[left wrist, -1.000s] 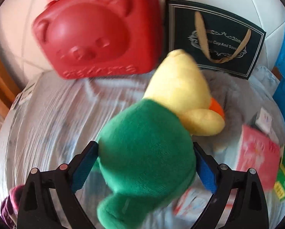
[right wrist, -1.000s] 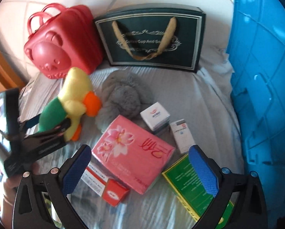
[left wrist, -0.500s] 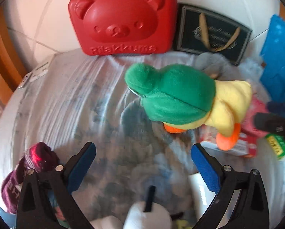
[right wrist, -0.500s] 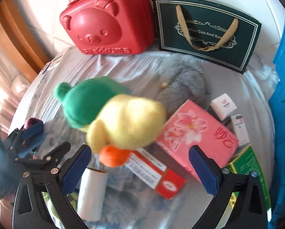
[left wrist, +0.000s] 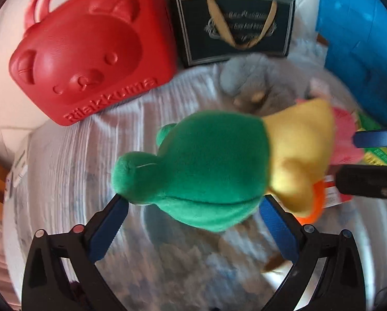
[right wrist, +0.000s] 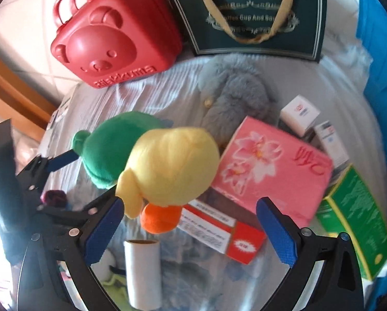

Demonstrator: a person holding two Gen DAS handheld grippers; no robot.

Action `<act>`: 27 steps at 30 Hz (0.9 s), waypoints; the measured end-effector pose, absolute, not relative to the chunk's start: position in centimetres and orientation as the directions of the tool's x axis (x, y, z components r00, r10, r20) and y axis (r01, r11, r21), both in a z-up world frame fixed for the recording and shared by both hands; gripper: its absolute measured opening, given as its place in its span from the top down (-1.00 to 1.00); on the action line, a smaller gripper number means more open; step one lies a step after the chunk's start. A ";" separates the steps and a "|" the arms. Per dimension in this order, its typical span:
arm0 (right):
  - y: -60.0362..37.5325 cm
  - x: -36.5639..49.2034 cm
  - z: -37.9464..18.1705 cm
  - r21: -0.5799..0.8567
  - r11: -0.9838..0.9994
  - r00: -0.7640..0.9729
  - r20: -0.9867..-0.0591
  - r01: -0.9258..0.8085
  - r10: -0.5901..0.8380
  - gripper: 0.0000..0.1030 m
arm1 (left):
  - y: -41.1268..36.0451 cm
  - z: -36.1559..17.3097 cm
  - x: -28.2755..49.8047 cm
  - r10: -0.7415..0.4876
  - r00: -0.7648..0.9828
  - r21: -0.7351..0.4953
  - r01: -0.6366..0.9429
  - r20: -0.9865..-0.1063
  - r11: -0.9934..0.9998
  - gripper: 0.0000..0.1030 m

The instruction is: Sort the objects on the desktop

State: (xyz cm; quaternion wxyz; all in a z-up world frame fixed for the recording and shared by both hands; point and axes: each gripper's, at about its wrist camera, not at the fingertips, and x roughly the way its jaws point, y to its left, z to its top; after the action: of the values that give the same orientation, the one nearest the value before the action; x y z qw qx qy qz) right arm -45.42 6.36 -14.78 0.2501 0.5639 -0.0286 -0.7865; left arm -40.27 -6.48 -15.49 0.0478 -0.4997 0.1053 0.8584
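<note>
Gripping the plush duck (left wrist: 209, 165) by its green body, the left gripper (left wrist: 193, 199) is carrying it clear of the cloth-covered worktop (left wrist: 71, 171); its 2 blue pads are standing wide yet seem to be pressing on either flank of the soft toy, which is bulging past them, so the hold looks like a squeeze on a yielding shape and not a firm pinch. The right gripper (right wrist: 188, 204) is waiting with its jaws apart and nothing between the pads, the duck's yellow head hanging just in front of it above a red and white carton (right wrist: 219, 230), probably so that it is ready to take the toy or the next item. A red bear case (left wrist: 89, 57) and a dark gift bag (left wrist: 235, 28) are leaning at the back wall, likely as sorting containers. Small cartons and a pink tissue box (right wrist: 268, 165) are lying clustered on the right beside a blue bin (left wrist: 357, 51), not yet sorted
</note>
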 end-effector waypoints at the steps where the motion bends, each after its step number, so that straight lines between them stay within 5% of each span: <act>1: 6.1 -45.6 -15.2 0.325 -0.878 -0.230 -0.879 0.353 -0.418 -1.00 | -6.5 -15.8 -40.6 -0.013 -0.485 0.126 -0.200 -0.874 -0.972 -0.98; 7: 4.2 -47.2 -16.5 0.342 -0.873 -0.216 -0.877 0.349 -0.429 -0.86 | -6.4 -16.0 -41.3 0.010 -0.507 0.109 -0.205 -0.862 -0.973 -0.98; 8: 3.8 -47.4 -16.4 0.330 -0.872 -0.228 -0.876 0.361 -0.426 -0.84 | -6.4 -16.2 -41.5 0.014 -0.507 0.102 -0.200 -0.862 -0.974 -0.88; 10: 3.2 -47.6 -16.3 0.336 -0.853 -0.228 -0.865 0.399 -0.447 -0.23 | -6.7 -16.3 -41.8 0.062 -0.493 0.035 -0.184 -0.868 -0.982 -0.59; 13: 2.9 -47.4 -15.6 0.285 -0.853 -0.251 -0.872 0.437 -0.420 -0.02 | -6.7 -15.8 -41.5 0.062 -0.517 0.019 -0.148 -0.854 -0.989 -0.37; 15: 3.2 -47.0 -14.8 0.288 -0.842 -0.256 -0.864 0.457 -0.434 0.06 | -6.5 -14.9 -40.9 0.095 -0.530 -0.013 -0.157 -0.843 -0.988 0.14; 27: 8.1 -40.1 -6.2 0.233 -0.811 -0.386 -0.787 0.536 -0.481 0.10 | -2.9 -7.6 -33.3 0.127 -0.633 -0.004 -0.193 -0.763 -0.981 0.21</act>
State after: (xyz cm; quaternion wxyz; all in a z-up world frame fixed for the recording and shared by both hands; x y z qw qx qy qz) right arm -40.12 8.14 -6.17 0.3058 0.4619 0.0296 -0.8320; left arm -33.32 -2.88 -7.60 0.0888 -0.4189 0.0392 0.9028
